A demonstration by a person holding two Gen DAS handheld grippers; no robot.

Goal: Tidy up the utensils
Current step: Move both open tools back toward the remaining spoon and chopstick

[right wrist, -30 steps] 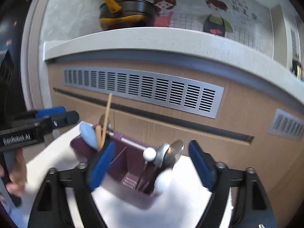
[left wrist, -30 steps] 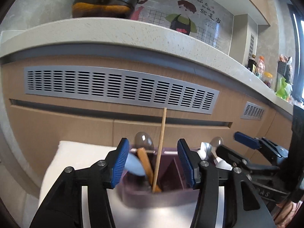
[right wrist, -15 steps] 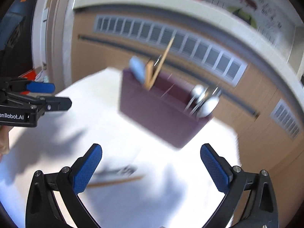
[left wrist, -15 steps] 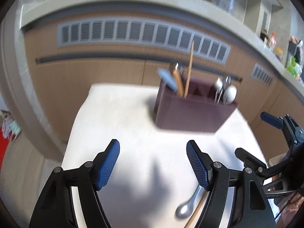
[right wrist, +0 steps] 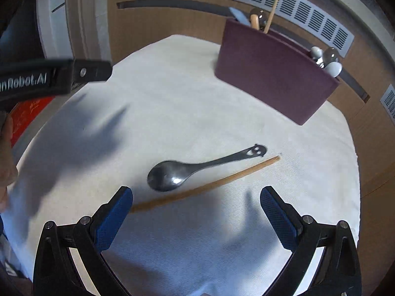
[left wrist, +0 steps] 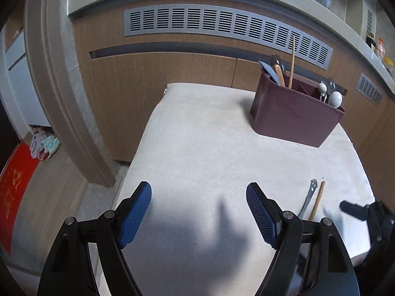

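A maroon utensil holder [left wrist: 295, 117] [right wrist: 271, 74] stands at the far side of a white cloth-covered table [left wrist: 209, 148]. It holds a chopstick, a blue and a wooden utensil at its left end, and spoons at its right end. A metal spoon [right wrist: 187, 170] with a smiley-face handle and a wooden chopstick [right wrist: 207, 186] lie flat on the cloth, just ahead of my open, empty right gripper [right wrist: 196, 218]. Both also show in the left wrist view, the spoon [left wrist: 308, 198] and the chopstick [left wrist: 317, 201]. My left gripper [left wrist: 198, 213] is open and empty above bare cloth.
Wooden cabinet fronts with a grey vent grille [left wrist: 222, 24] stand behind the table under a pale countertop. The floor with a red mat [left wrist: 14, 187] lies to the left. The left gripper's body [right wrist: 49, 79] shows at the left of the right wrist view.
Both grippers have pulled back and up from the holder and now look down on the table. The loose spoon and chopstick have come into view. Both stay open.
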